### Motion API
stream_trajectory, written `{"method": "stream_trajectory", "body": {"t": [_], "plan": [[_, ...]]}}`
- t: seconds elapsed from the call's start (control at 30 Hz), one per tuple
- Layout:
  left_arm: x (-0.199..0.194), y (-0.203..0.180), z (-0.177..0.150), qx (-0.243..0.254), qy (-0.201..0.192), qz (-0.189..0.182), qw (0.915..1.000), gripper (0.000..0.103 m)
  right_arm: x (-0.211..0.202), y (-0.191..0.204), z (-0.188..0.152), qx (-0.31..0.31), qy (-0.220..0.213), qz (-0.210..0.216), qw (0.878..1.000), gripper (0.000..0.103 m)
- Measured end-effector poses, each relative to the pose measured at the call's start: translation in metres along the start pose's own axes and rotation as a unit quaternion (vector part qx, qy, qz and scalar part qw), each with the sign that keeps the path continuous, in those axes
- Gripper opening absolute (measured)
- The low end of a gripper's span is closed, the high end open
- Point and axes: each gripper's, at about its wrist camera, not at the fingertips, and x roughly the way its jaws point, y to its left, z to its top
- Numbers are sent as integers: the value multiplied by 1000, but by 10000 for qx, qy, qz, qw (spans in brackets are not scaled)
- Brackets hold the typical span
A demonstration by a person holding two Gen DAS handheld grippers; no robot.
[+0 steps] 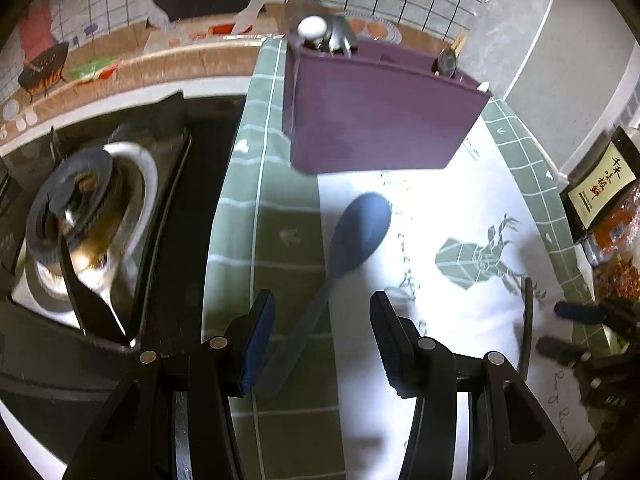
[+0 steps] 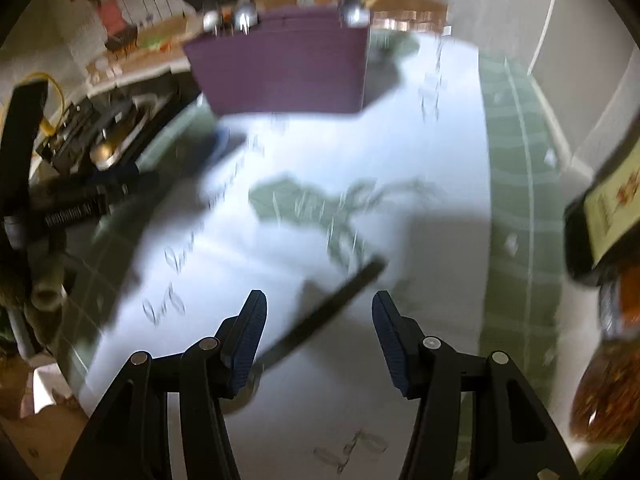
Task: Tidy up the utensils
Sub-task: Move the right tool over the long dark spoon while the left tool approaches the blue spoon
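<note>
A blue-grey spoon (image 1: 352,240) lies on the cloth, bowl toward a purple utensil holder (image 1: 376,112); its handle runs back between the fingers of my open left gripper (image 1: 322,324), jaws apart around it. The holder has several utensils standing in it. In the blurred right wrist view, my right gripper (image 2: 318,320) is open over a thin dark utensil handle (image 2: 340,300) lying diagonally on the cloth, with the purple holder (image 2: 280,68) beyond. The same dark handle shows at the right of the left wrist view (image 1: 527,320).
A green and white cloth (image 1: 460,208) covers the counter. A gas stove burner (image 1: 76,204) is to the left. Jars and a labelled box (image 1: 600,184) stand at the right edge. The other gripper (image 2: 72,200) shows at the left of the right wrist view.
</note>
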Motion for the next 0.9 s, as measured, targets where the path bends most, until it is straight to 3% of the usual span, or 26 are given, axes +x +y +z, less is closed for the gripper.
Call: {"method": "stream_trajectory", "body": {"t": [0.1, 0.23, 0.43, 0.63, 0.77, 0.9], "plan": [[0, 4, -5, -48, 37, 33, 10000, 51, 15, 1, -8, 181, 176, 136, 9996, 53], [-2, 5, -5, -46, 38, 84, 9999, 51, 21, 15, -5, 80, 61, 118, 9999, 56], [-6, 2, -1, 57, -1, 89, 9999, 54, 32, 47, 6, -461, -115, 71, 9988, 59], [-7, -2, 6, 126, -24, 57, 9999, 57, 32, 63, -1, -1002, 16, 160, 9948, 67], [-2, -7, 10, 236, 18, 15, 9997, 58, 27, 56, -19, -1301, 52, -28, 9915, 74], [5, -14, 15, 353, 86, -89, 9993, 58, 21, 31, -31, -1150, 27, -189, 9932, 83]]}}
